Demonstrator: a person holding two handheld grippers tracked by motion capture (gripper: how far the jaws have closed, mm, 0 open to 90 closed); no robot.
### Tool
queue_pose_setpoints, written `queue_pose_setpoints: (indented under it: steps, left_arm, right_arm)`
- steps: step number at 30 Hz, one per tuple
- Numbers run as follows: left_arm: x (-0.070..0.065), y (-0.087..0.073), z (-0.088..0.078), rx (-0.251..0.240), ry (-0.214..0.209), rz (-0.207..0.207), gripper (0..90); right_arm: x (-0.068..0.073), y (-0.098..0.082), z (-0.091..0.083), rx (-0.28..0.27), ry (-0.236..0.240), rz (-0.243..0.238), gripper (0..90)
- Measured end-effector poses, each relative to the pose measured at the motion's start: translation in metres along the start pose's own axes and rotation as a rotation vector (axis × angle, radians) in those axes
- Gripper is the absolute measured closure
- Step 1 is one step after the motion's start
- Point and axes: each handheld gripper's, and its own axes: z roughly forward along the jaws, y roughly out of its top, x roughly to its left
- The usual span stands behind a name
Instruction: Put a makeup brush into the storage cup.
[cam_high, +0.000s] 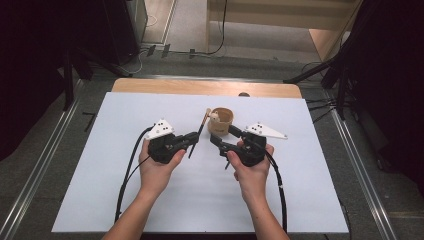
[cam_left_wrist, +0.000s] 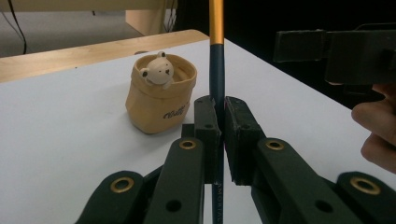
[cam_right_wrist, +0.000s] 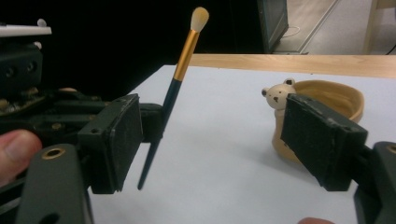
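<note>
High view: overhead, facing forward-down, whole desk (cam_high: 150, 200) in frame. Both gripper views sit low and close, looking along their tongs. All three share the bear pot (cam_high: 220, 121); brush (cam_right_wrist: 173, 95) probably too.

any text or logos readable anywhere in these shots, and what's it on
"AMORIAL" or close to it: small pale letters running along the dark handle of the makeup brush, below where the left tongs are clamped on it; the first letters are cut off and uncertain.
A dark cursive logo on the front of the tan bear pot, in the left gripper view: too small and blurred to read.
</note>
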Motion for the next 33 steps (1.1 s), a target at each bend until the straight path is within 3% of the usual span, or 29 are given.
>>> queue_pose_setpoints:
  steps: [6,9,10,11,13,17,24,27,33]
  left_arm:
    - [-0.005,-0.005,0.003,-0.016,-0.007,0.005,85.1]
    - [-0.008,-0.006,0.004,-0.030,-0.008,0.006,85.1]
    - [-0.009,-0.006,0.004,-0.033,-0.009,0.008,85.1]
    - [-0.010,-0.005,0.004,-0.039,-0.012,0.012,85.1]
    - [-0.012,-0.005,0.005,-0.041,-0.017,0.013,85.1]
    - [-0.014,-0.006,0.007,-0.039,-0.021,0.018,85.1]
    - [-0.017,-0.007,0.007,-0.049,-0.023,0.021,85.1]
    - [-0.019,-0.008,0.008,-0.047,-0.026,0.024,85.1]
    - [-0.022,-0.009,0.010,-0.051,-0.038,0.030,85.1]
  right_arm:
    - [0.001,-0.001,0.005,-0.012,-0.005,0.040,34.1]
    - [0.002,-0.001,0.007,-0.030,0.040,0.063,48.4]
    - [0.002,-0.001,0.007,-0.030,0.040,0.063,48.4]
    - [0.002,-0.001,0.007,-0.031,0.039,0.072,55.2]
    - [0.001,-0.001,0.009,-0.033,0.054,0.104,59.5]
    - [0.001,0.000,0.010,-0.035,0.079,0.145,61.2]
    - [0.003,-0.002,0.015,-0.018,0.079,0.164,61.2]
    - [0.003,-0.002,0.017,-0.021,0.107,0.188,65.5]
    - [0.004,-0.001,0.022,-0.012,0.108,0.256,68.4]
